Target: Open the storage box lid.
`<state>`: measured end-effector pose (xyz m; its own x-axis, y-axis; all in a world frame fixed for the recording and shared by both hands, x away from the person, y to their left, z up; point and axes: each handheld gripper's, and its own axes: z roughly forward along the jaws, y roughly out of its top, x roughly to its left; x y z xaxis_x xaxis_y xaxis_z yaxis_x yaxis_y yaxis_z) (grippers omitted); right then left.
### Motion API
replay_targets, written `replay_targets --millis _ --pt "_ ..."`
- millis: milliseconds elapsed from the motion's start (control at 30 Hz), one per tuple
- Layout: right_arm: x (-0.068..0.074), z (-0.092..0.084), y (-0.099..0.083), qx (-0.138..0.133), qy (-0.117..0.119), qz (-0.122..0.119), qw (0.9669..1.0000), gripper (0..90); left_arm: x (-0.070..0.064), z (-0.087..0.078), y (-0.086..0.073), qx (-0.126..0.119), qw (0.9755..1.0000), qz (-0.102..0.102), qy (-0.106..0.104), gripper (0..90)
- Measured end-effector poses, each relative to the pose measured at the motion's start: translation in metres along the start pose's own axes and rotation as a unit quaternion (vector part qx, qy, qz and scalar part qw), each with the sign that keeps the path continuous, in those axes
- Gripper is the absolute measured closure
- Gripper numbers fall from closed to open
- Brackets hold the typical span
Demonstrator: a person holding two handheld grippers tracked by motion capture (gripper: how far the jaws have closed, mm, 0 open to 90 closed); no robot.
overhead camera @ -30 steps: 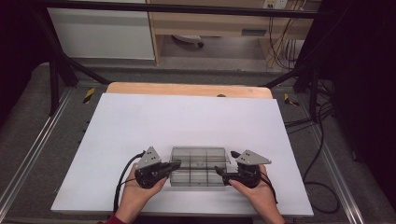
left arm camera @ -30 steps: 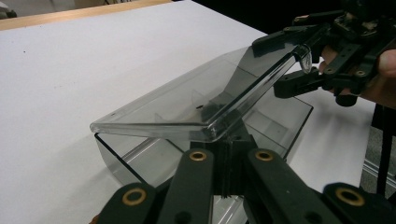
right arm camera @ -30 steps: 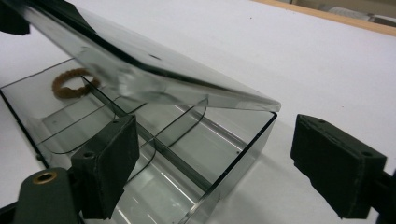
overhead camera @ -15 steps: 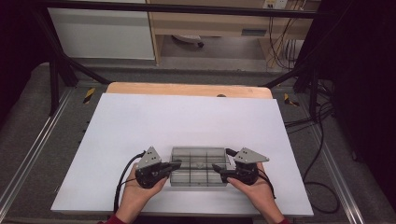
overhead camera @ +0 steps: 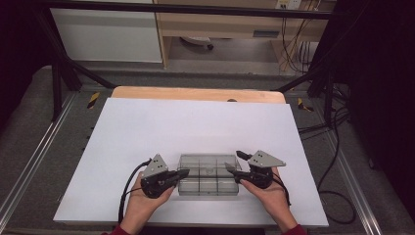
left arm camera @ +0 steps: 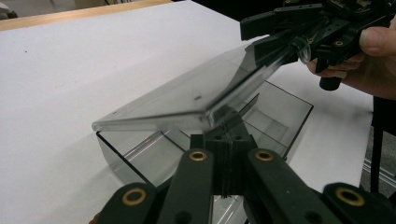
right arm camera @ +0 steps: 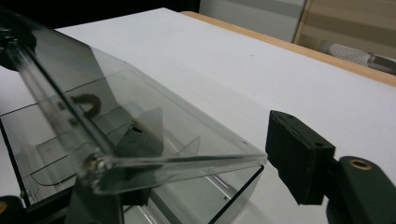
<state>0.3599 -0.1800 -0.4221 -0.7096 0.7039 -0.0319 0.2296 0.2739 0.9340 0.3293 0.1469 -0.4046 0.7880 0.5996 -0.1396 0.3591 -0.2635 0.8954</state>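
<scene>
- Bright, even overhead light on the white table sheet [overhead camera: 195,122]; dark surroundings
- Soft glare on the clear plastic box lid [left arm camera: 187,93]
- Near black jaws blurred

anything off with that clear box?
The clear lid sits tilted, raised at the right gripper end, low at the other. The box beneath looks empty; no cracks or spills.

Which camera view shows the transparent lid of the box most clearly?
The left gripper view: the lid shows whole, tilted up above the clear box. The right gripper view shows its edge close up; the high view shows it small and flat-looking.
</scene>
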Motion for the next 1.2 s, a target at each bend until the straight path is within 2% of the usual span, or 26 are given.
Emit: replay_targets --millis 133,267,367,600,733,800,933,1067,1200 --pt "-0.001 -0.001 0.003 -0.008 0.001 -0.007 0.9999 41.8 0.001 -0.002 -0.004 0.004 0.9999 0.004 0.009 89.7" --pt "-0.005 0.001 0.007 -0.017 0.002 -0.009 0.9998 46.1 0.007 -0.006 -0.008 0.004 0.9996 0.001 0.026 89.7" --pt "-0.007 0.002 0.009 -0.018 0.003 -0.011 0.9998 48.4 0.014 -0.009 -0.009 0.000 0.9993 -0.007 0.037 89.7" --pt "-0.009 0.004 0.012 -0.017 0.005 -0.014 0.9997 51.8 0.023 -0.013 -0.006 -0.012 0.9985 -0.009 0.052 89.5" --pt "-0.010 0.005 0.013 -0.015 0.008 -0.015 0.9998 54.6 0.026 -0.011 -0.006 -0.024 0.9969 -0.009 0.075 74.0" --pt "-0.010 0.005 0.014 -0.014 0.009 -0.015 0.9998 55.9 0.029 -0.010 -0.005 -0.028 0.9958 -0.009 0.087 61.8" --pt "-0.010 0.005 0.016 -0.014 0.009 -0.017 0.9997 57.0 0.035 -0.004 0.000 -0.042 0.9946 -0.004 0.095 44.2" --pt "-0.010 0.005 0.016 -0.013 0.009 -0.018 0.9997 57.7 0.035 0.003 0.007 -0.043 0.9959 0.007 0.079 39.7" --pt "-0.011 0.006 0.018 -0.012 0.010 -0.021 0.9997 58.3 0.034 0.013 0.011 -0.038 0.9962 0.019 0.076 39.1"
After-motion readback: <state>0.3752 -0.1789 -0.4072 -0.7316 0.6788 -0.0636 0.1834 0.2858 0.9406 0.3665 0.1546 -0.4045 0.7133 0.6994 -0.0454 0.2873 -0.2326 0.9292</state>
